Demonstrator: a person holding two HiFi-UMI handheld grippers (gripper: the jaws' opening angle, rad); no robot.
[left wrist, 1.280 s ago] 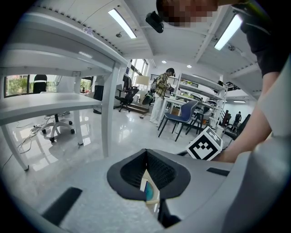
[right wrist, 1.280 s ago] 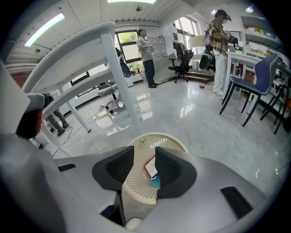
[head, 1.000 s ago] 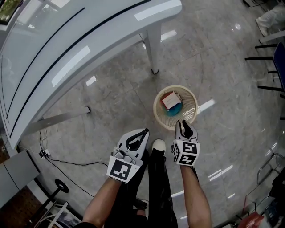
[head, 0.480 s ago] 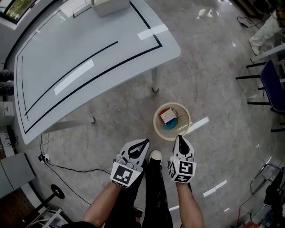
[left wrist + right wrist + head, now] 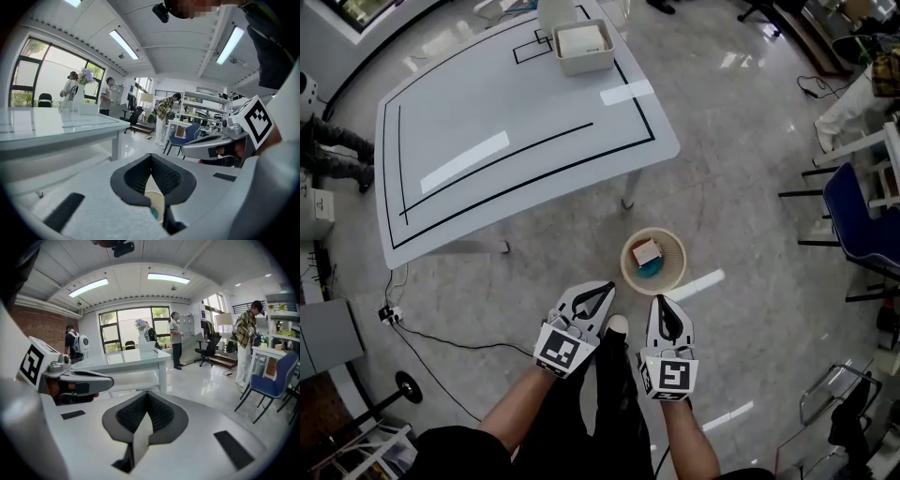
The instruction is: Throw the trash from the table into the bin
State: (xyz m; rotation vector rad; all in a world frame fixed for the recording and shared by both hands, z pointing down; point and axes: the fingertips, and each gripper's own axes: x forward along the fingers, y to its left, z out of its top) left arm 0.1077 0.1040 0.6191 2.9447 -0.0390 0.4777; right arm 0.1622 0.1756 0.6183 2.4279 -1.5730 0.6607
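**Both grippers closed and empty, trash lying in the bin**

The left gripper [image 5: 151, 157] has its jaws pressed together with nothing between them. The right gripper [image 5: 147, 394] is the same, tips meeting and nothing held. They hang side by side above the floor, pointing toward the cream mesh bin [image 5: 677, 272], which stands just beyond the right gripper's tips. In the bin a small white-and-red box [image 5: 646, 251] lies on a blue piece [image 5: 651, 271] — its print is too small to read. Each gripper's cube shows a black-and-white square marker. Farther off, a white tray [image 5: 586, 66] sits at the far right corner of the white table [image 5: 487, 112].
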